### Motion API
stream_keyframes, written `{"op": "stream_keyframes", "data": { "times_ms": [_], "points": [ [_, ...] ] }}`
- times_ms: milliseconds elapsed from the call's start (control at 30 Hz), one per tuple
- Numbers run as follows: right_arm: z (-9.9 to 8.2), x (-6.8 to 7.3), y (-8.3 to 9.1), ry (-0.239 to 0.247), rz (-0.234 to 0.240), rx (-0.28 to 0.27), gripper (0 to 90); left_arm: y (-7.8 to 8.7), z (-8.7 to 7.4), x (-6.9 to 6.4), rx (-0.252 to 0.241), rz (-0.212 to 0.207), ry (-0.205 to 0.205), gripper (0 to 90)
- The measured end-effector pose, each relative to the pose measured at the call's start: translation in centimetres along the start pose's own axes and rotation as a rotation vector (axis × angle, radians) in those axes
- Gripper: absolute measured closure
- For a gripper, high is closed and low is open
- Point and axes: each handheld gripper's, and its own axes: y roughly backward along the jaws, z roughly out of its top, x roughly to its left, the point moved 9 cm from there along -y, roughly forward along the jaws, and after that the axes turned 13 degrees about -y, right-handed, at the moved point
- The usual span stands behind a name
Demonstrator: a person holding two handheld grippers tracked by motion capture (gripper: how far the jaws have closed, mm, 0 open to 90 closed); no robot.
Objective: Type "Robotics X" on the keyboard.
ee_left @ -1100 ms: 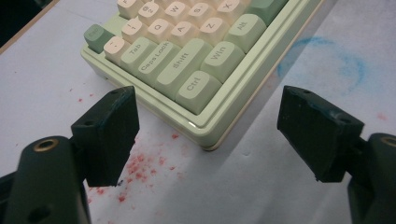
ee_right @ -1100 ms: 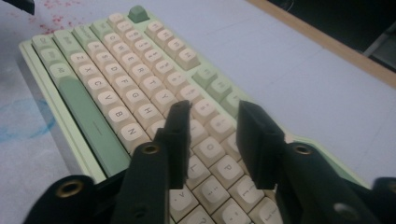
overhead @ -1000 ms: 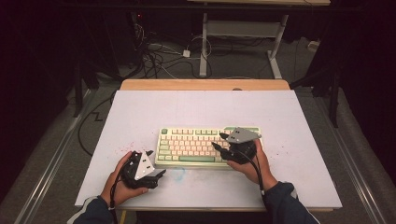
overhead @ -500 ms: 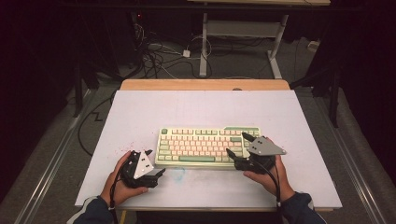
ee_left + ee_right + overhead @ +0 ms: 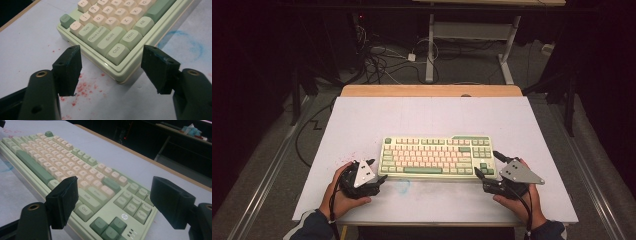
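Nearest the person, the left tool rests low on the white surface at about 8 o'clock from the keyboard, its jaws apart after just closing a little, with nothing between them; in the left gripper view they frame the keyboard's Ctrl corner without touching it, above red specks on the surface. The right tool sits at about 4 o'clock, jaws wide after just opening, straddling the keyboard's near right corner and gripping nothing. The keyboard, cream and green, lies flat mid-surface, just beyond a faint blue smudge. Farther off, cables lie on the floor.
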Motion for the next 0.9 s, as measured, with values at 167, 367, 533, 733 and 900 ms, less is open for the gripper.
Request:
{"op": "stream_keyframes", "data": {
  "times_ms": [167, 367, 533, 733, 900],
  "points": [
    [-0.5, -0.7, 0.6, -0.009, -0.018, 0.002, 23.6, 0.2, 0.8, 0.9, 0.005, -0.008, 0.072, 50.0],
    [-1.0, -0.9, 0.6, -0.004, -0.019, 0.019, 23.6, 0.3, 1.4, 1.0, 0.064, -0.054, 0.099, 79.7],
    [-1.1, -0.6, 0.3, 0.001, -0.012, 0.029, 23.6, -0.2, 3.0, 0.4, 0.065, -0.089, 0.099, 87.5],
    [-1.3, -0.3, 0.0, 0.002, -0.002, 0.041, 23.5, -1.8, 4.5, -1.1, 0.081, -0.122, 0.053, 87.5],
    [-1.5, -0.1, -0.2, 0.004, -0.005, 0.043, 23.7, -4.0, 5.6, -2.4, 0.1, -0.141, 0.013, 87.4]
  ]
}}
